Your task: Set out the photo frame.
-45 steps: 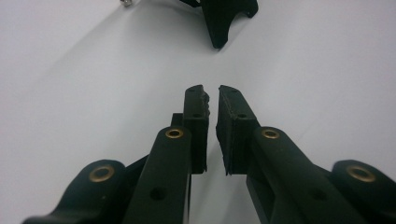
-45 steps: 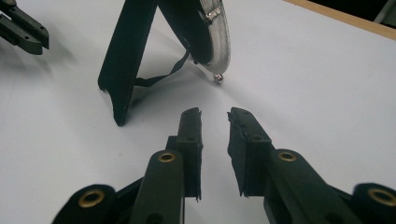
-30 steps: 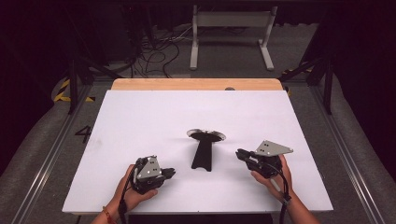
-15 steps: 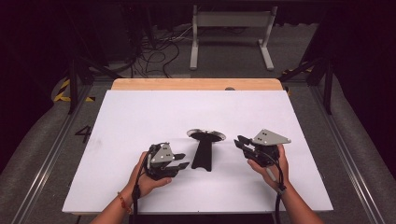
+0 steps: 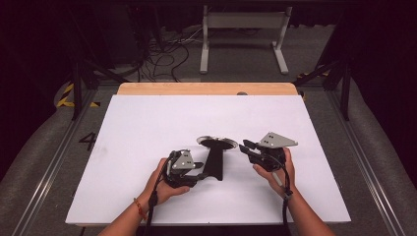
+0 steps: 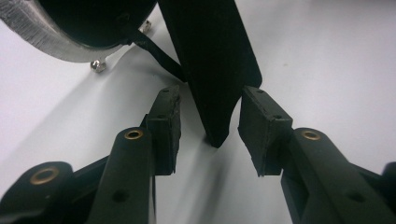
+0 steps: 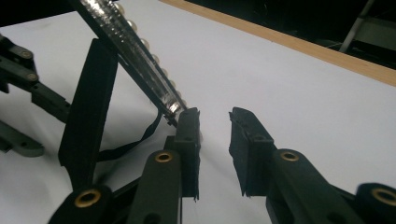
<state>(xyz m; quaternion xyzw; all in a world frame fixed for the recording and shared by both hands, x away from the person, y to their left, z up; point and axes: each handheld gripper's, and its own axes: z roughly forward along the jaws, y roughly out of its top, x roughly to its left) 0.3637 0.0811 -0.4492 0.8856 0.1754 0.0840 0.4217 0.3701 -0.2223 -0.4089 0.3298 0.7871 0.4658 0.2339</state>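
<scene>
Black stand (image 5: 214, 161) sits mid-table on white sheet (image 5: 147, 123), near half, w/ metal-rimmed disc (image 5: 217, 142) at its far end and flat black leg running toward near edge. Thin black strap (image 6: 156, 53) links disc to leg in left gripper view.

Left gripper (image 5: 195, 168) just left of leg's near end, pointing right at it. Jaws released, just been opening. In left gripper view leg's (image 6: 210, 60) tapered tip hangs between pads (image 6: 170, 123), a gap on each side, so not gripped; tip prob. a bit above sheet, hard to tell from that angle.

Right gripper (image 5: 245, 146) just right of disc, pointing left at it, held in right hand (image 5: 275, 167). Jaws also apart, just been opening slightly. Nothing between pads in right gripper view; disc rim (image 7: 135, 51) seen edge-on, tilted, its low edge right at left pad's (image 7: 189, 135) tip, contact unclear.

Wood strip (image 5: 206, 88) along far table edge; cables (image 5: 162, 54) on floor beyond.
</scene>
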